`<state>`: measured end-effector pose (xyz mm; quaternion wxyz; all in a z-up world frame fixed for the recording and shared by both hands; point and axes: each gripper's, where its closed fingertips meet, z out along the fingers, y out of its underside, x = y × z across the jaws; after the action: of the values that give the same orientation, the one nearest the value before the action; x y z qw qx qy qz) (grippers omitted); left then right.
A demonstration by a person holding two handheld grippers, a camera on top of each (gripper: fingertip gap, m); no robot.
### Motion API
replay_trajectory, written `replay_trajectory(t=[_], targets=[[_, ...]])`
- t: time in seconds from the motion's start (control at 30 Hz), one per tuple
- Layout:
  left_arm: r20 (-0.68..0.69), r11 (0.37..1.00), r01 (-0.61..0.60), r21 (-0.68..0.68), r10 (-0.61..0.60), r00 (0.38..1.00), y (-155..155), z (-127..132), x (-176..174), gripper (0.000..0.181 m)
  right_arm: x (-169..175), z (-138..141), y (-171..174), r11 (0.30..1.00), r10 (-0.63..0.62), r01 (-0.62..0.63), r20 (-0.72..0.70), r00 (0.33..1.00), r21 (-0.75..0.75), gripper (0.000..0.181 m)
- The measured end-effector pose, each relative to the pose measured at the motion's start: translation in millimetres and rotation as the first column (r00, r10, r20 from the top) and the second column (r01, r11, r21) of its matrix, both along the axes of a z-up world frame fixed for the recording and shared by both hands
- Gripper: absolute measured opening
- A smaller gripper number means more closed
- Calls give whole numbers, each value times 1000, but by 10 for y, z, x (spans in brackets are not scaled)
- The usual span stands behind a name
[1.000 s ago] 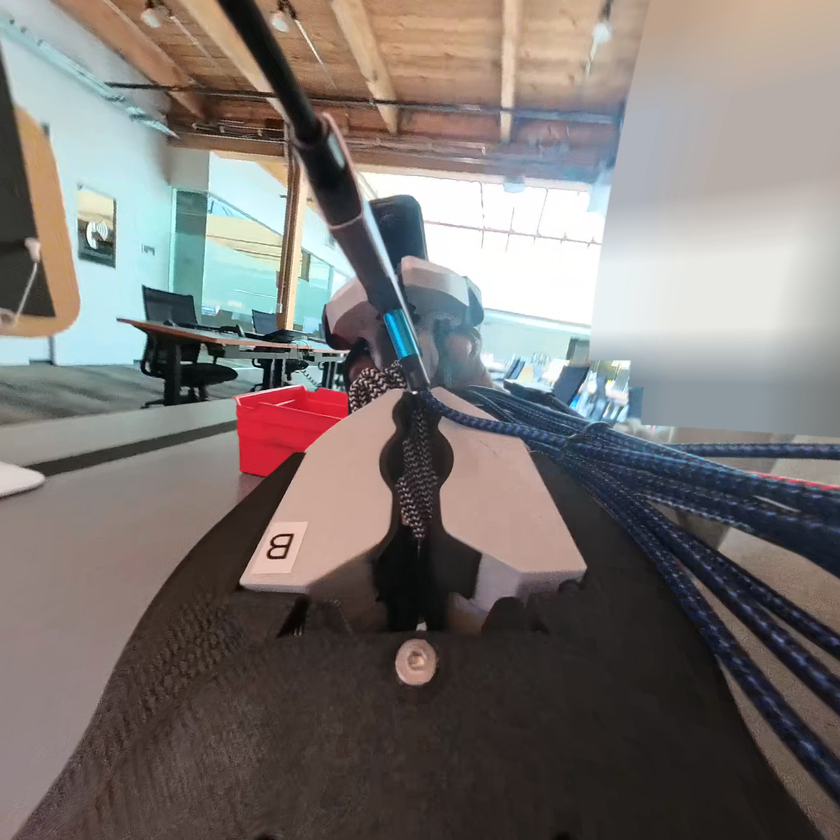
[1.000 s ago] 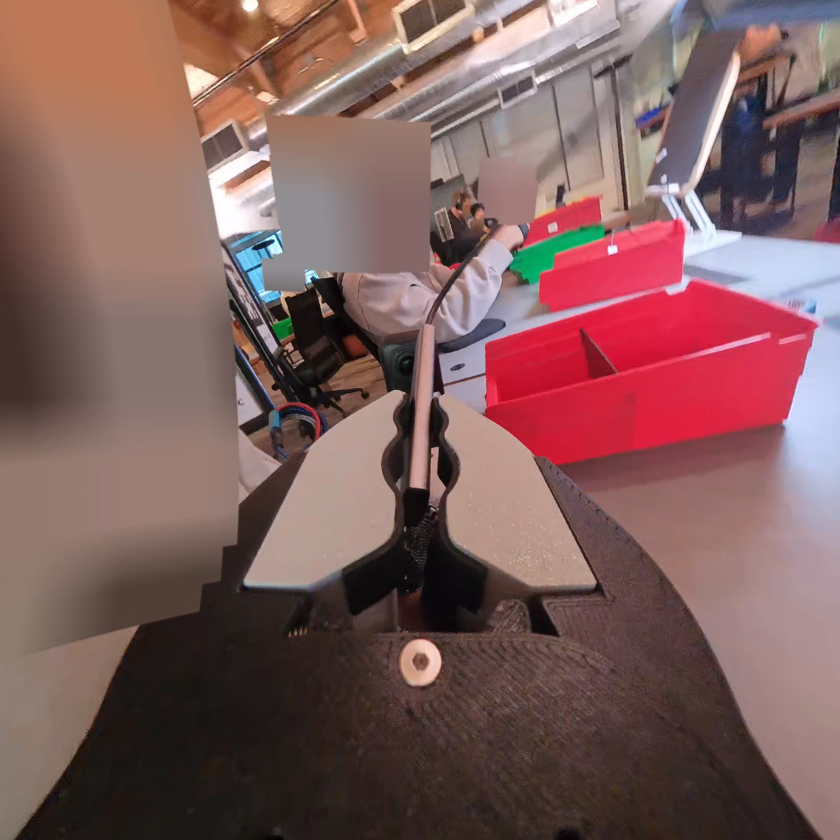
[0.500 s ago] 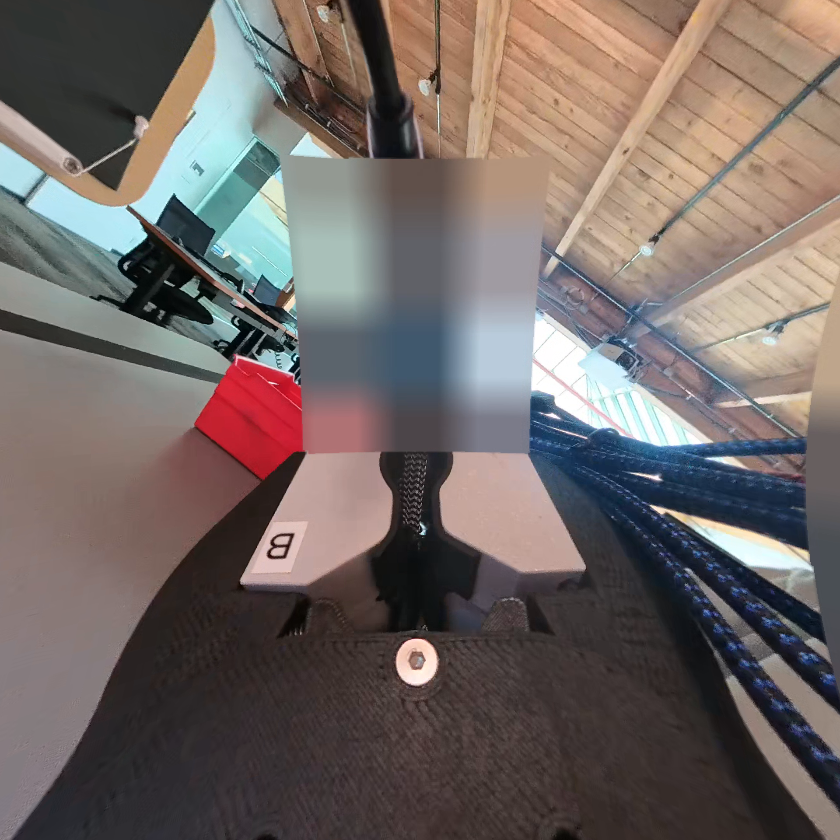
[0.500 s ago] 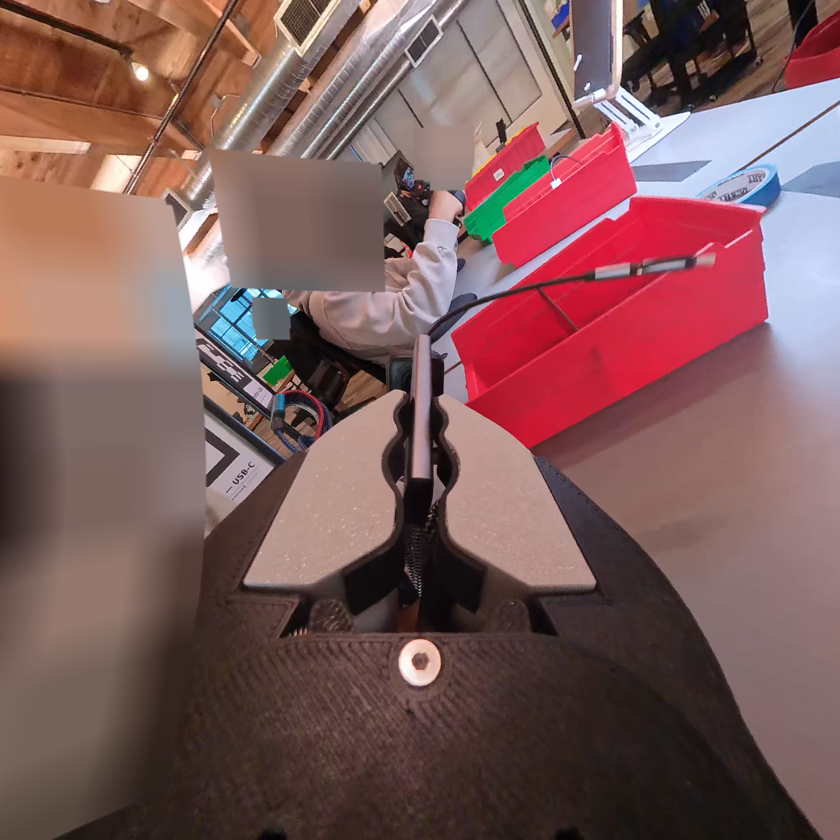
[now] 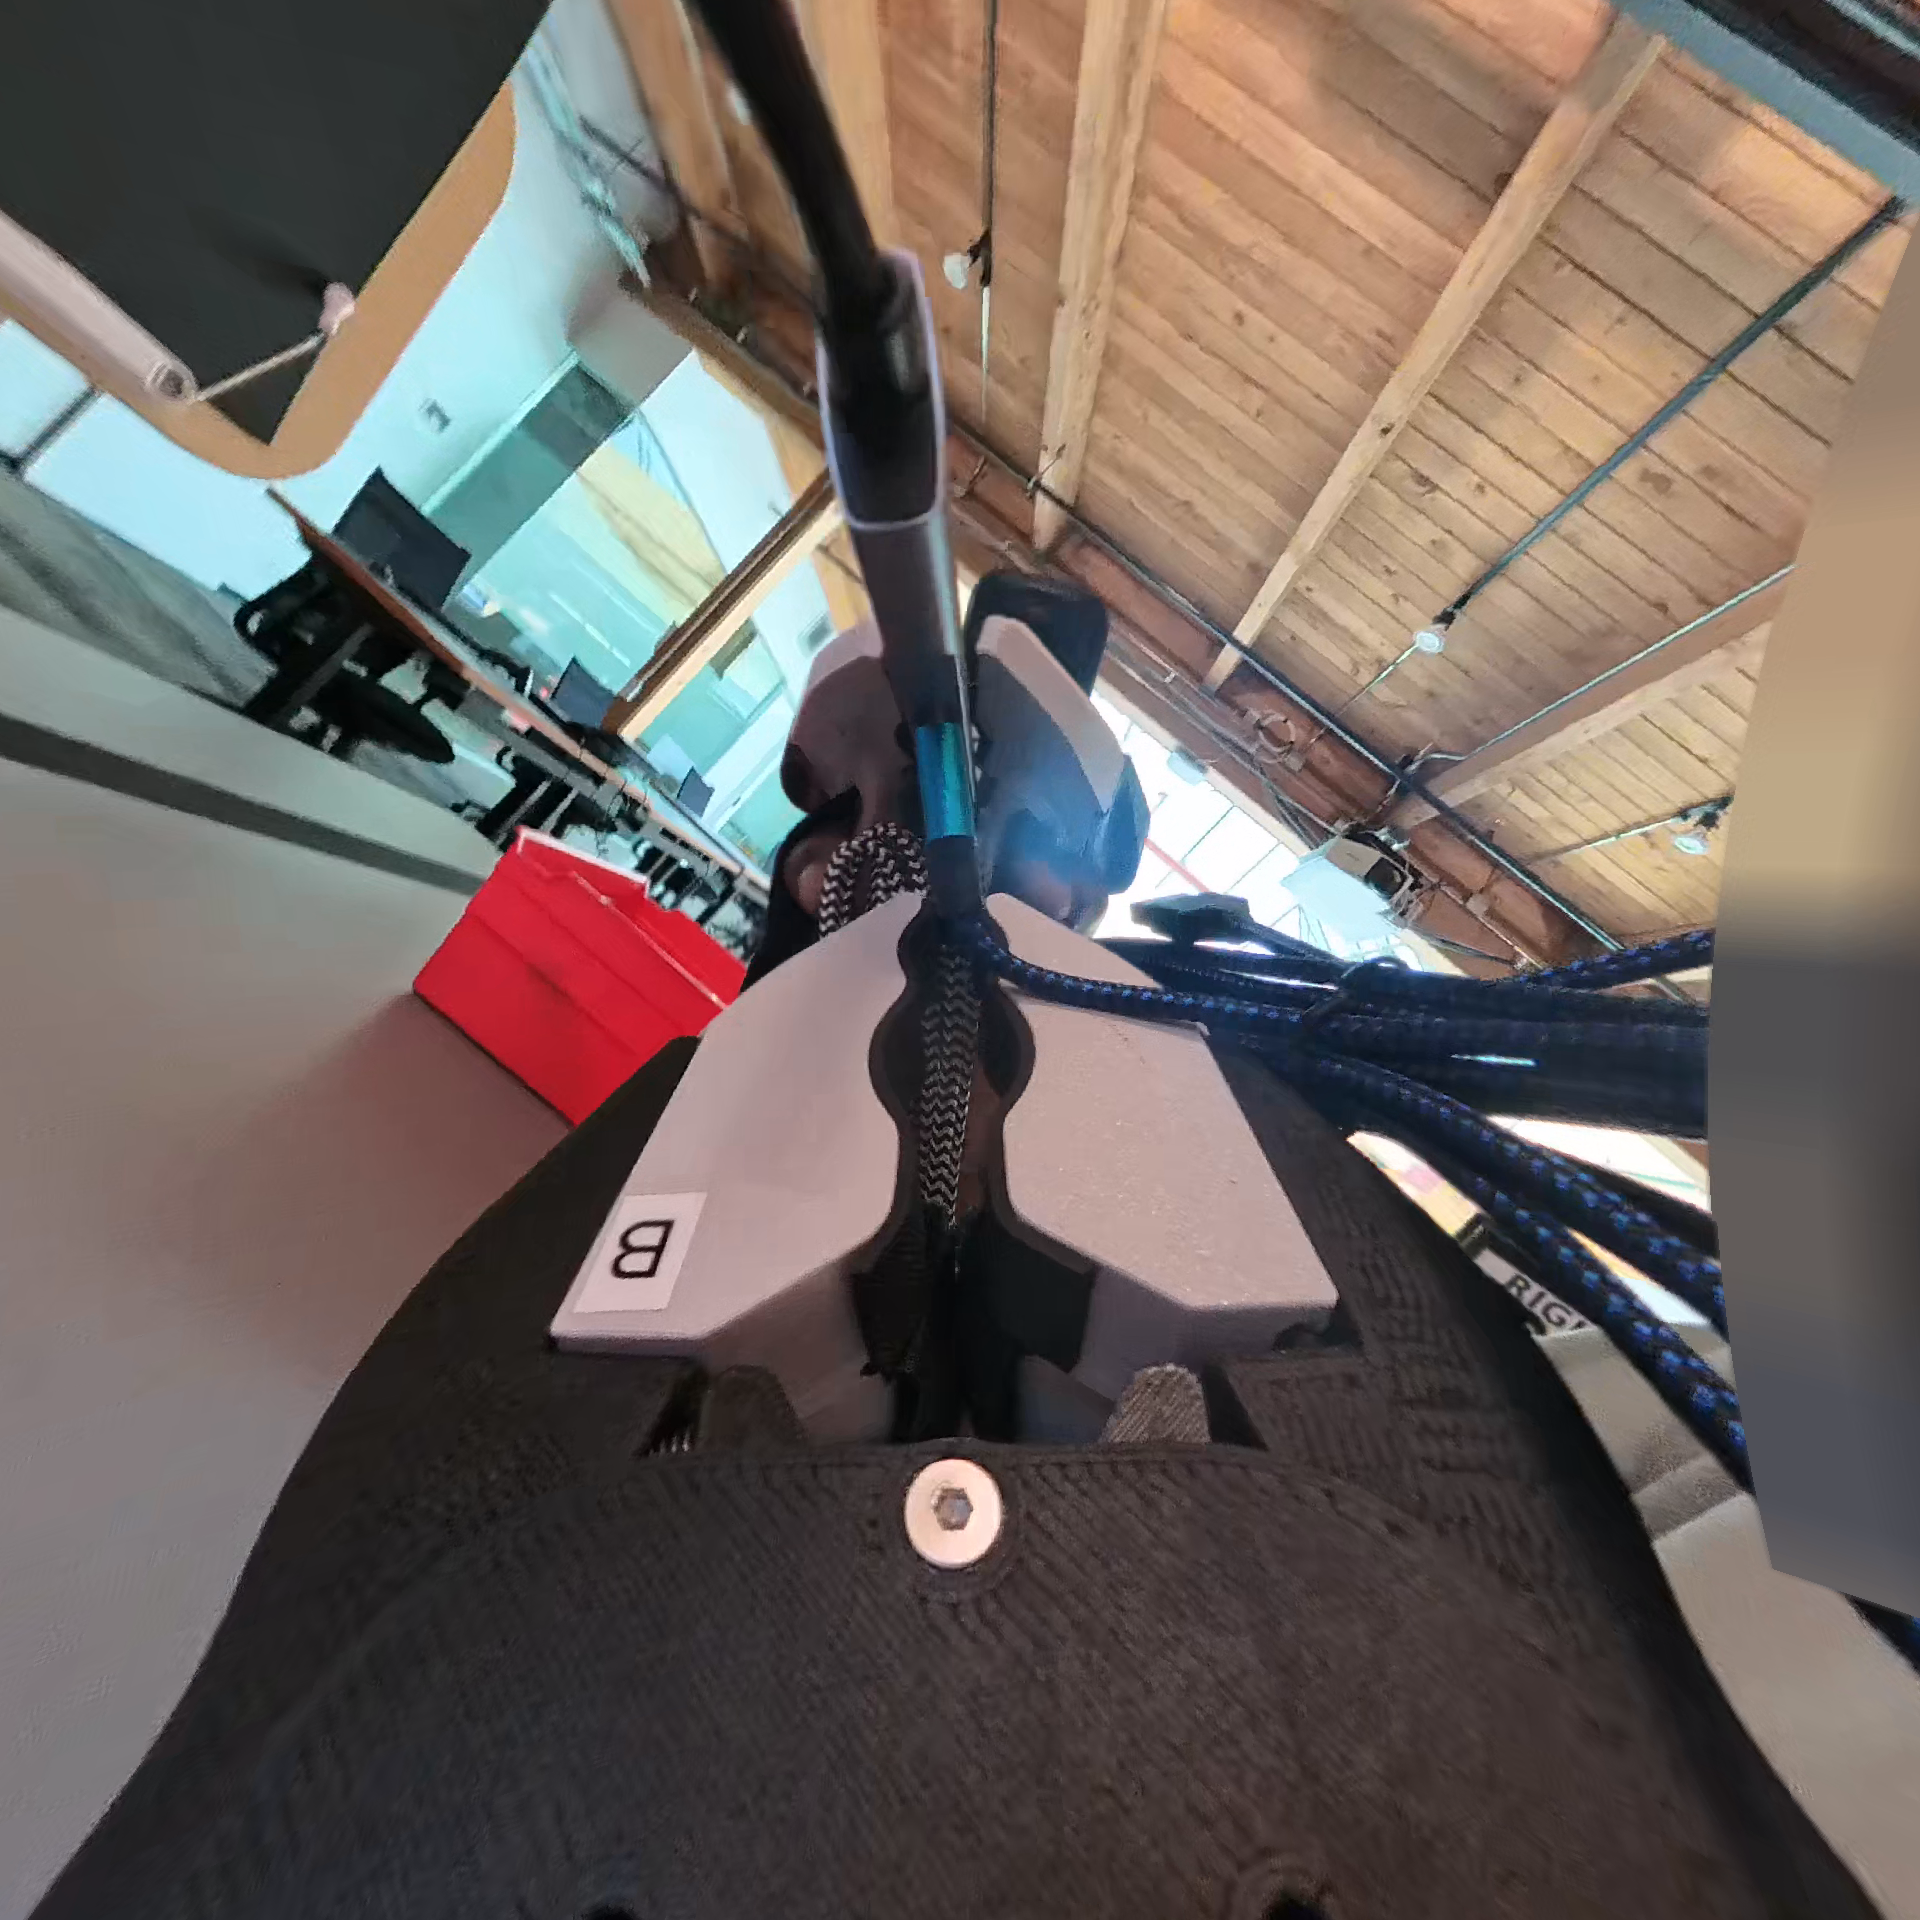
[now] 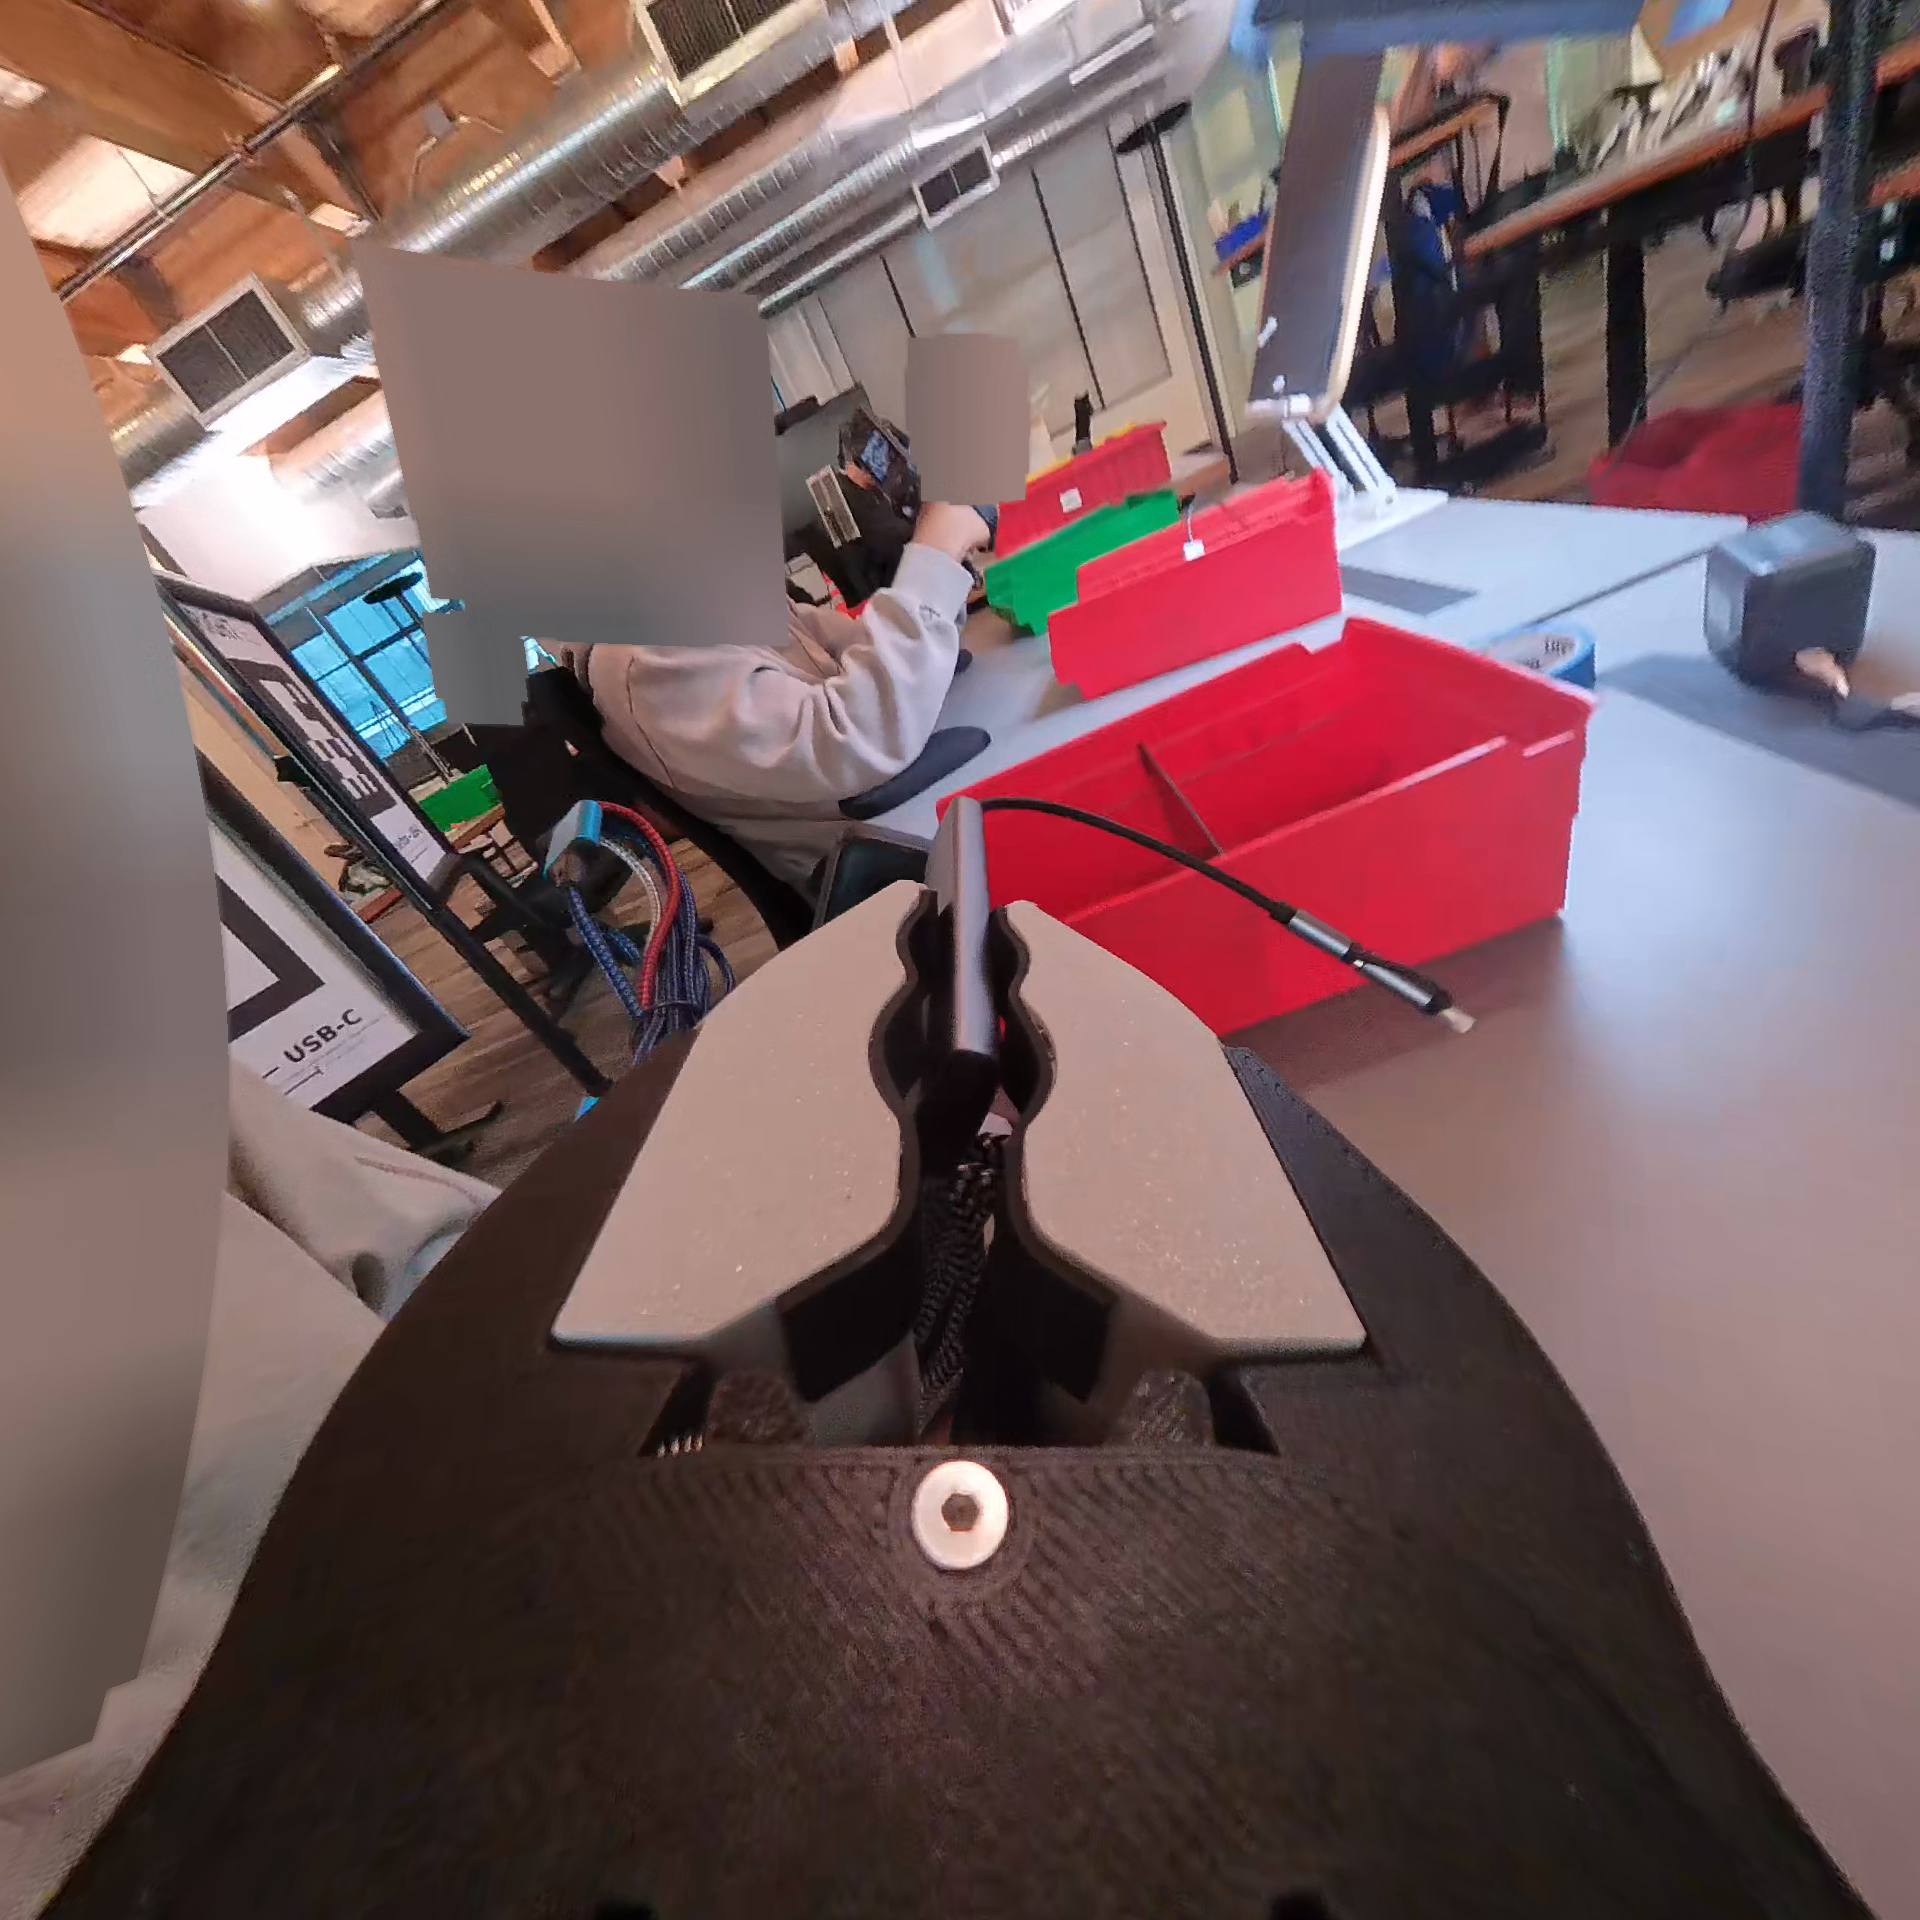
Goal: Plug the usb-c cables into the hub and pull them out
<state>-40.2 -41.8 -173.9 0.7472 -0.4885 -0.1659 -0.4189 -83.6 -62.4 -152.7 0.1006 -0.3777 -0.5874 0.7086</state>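
Hub (image 6: 961,935) first: your right gripper (image 6: 961,1013) has its jaws clamped narrow on the slim grey hub body, which stands nearly upright between them, long axis running along the fingers and away from you. From the hub's far end its own thin black lead (image 6: 1174,847) arcs toward the red bin (image 6: 1455,831) and ends in a plug (image 6: 1403,987) hanging just over the desk (image 6: 1662,1195). A braided cable runs down from the hub's near end between the jaws. Your left gripper (image 5: 951,1023) has its jaws closed on a black-and-white braided cable (image 5: 945,1081), with a bundle of blue braided cables (image 5: 1455,1039) trailing off to the hub's side. In the left wrist view the hub (image 5: 904,582) rises directly above those jaws, and a blue-collared USB-C plug (image 5: 943,779) sits at its lower end, seemingly seated. Judging from this, any pull should run straight along the hub's long axis, hands drawing apart.
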Motion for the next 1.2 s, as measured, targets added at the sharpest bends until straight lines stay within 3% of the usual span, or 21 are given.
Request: replay_trajectory(t=[0.13,0.4,0.5,0.63,0.73,0.8,0.87,0.97,1.0,1.2], targets=[[-59,998,-35,59,38,998,-40,107,49,3,77,144,-60,1000,-22,22,-112,994,-8,11],[0,996,-17,92,17,1000,-20,104,20,2,84,150,-8,996,-88,82,-191,978,-40,11],[84,992,10,123,-20,996,-11,97,22,2,81,131,4,990,-141,134,-226,964,-46,12],[97,986,-16,168,0,995,5,90,27,3,84,148,-3,986,-134,108,-224,965,-125,10],[-48,989,7,145,0,999,24,113,80,4,127,189,41,993,-76,55,-224,972,-101,15],[-147,995,-1,98,16,989,0,91,69,5,164,280,164,991,-87,60,-232,969,-119,33],[-171,995,-5,96,22,985,-51,74,21,4,239,334,230,992,-40,12,-219,975,-128,30],[-228,997,-15,75,32,973,-77,7,3,4,245,115,148,1000,22,-21,-139,990,13,29],[-258,997,-24,70,41,965,-76,-12,13,5,251,66,113,999,34,-28,-135,990,43,10],[-349,997,-20,69,43,936,-130,63,92,3,338,116,72,999,-9,17,-233,972,30,10]])
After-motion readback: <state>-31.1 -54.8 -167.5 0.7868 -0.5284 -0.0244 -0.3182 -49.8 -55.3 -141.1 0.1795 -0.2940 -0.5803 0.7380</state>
